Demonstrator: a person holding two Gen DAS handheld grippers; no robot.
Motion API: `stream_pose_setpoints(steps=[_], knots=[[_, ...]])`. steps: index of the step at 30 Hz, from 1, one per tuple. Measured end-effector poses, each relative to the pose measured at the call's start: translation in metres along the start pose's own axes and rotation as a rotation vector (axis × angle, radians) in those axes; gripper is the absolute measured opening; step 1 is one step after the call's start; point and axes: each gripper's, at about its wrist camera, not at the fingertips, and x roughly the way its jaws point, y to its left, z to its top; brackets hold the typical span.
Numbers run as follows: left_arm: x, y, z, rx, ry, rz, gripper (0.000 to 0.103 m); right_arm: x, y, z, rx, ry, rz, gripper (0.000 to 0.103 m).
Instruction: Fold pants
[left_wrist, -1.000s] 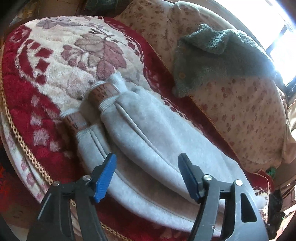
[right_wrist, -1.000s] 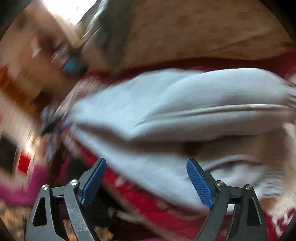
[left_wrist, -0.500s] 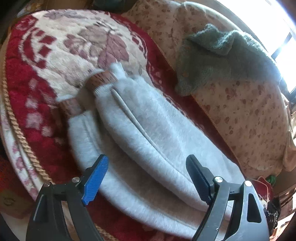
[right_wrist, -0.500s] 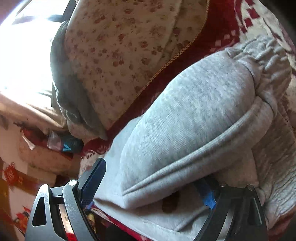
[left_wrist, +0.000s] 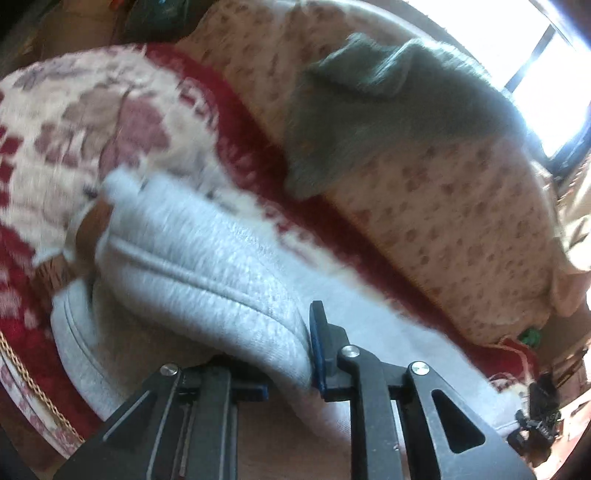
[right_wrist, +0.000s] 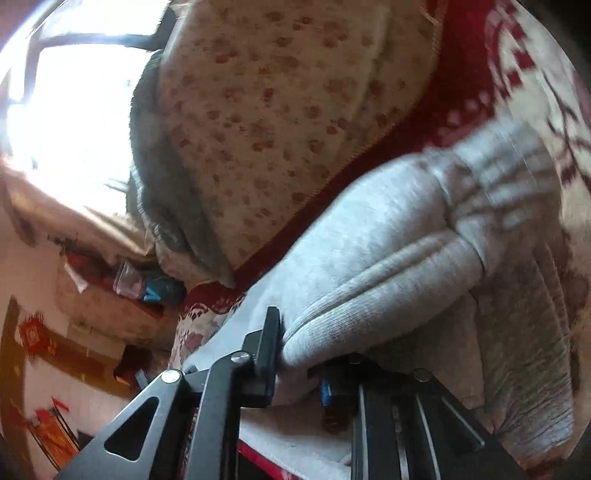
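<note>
Light grey sweatpants (left_wrist: 207, 266) lie on a red and cream floral blanket (left_wrist: 74, 122), legs stacked one on the other. My left gripper (left_wrist: 291, 363) is shut on a fold of the upper leg, its blue pad pressed into the cloth. In the right wrist view the same pants (right_wrist: 388, 251) show their ribbed waistband (right_wrist: 506, 173) at the far end. My right gripper (right_wrist: 299, 365) is shut on a thick fold of the grey cloth. Its right finger is mostly hidden under the fabric.
A beige flowered cushion (left_wrist: 443, 192) runs behind the pants, with a grey-green towel (left_wrist: 388, 110) draped over it. A bright window (right_wrist: 74, 92) sits beyond. The blanket's braided edge (left_wrist: 33, 384) drops off at the near left. Clutter (right_wrist: 147, 288) lies beside the cushion.
Both grippers have closed from wide open onto folds of the grey pants. Both have moved in closer to the cloth.
</note>
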Motion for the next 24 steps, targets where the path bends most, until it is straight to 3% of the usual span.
stream_pose_setpoints(steps=[7, 11, 16, 19, 21, 24], knots=[[-0.040, -0.001, 0.004, 0.005, -0.022, -0.086, 0.015, -0.039, 0.047, -0.016, -0.108, 0.018, 0.096, 0.015], [-0.043, 0.022, -0.019, 0.001, 0.002, -0.055, 0.015, -0.059, 0.063, -0.049, -0.154, 0.074, 0.130, 0.015], [-0.024, 0.061, -0.049, -0.065, 0.055, 0.031, 0.015, -0.049, 0.028, -0.092, -0.115, 0.171, 0.076, 0.015], [-0.011, 0.073, -0.061, -0.079, 0.083, 0.071, 0.015, -0.032, -0.013, -0.106, -0.075, 0.210, -0.054, 0.015], [-0.006, 0.079, -0.065, -0.102, 0.090, 0.072, 0.015, -0.031, -0.038, -0.109, 0.046, 0.225, -0.012, 0.019], [-0.009, 0.081, -0.064, -0.113, 0.084, 0.064, 0.015, -0.036, -0.030, -0.106, -0.012, 0.246, -0.067, 0.028]])
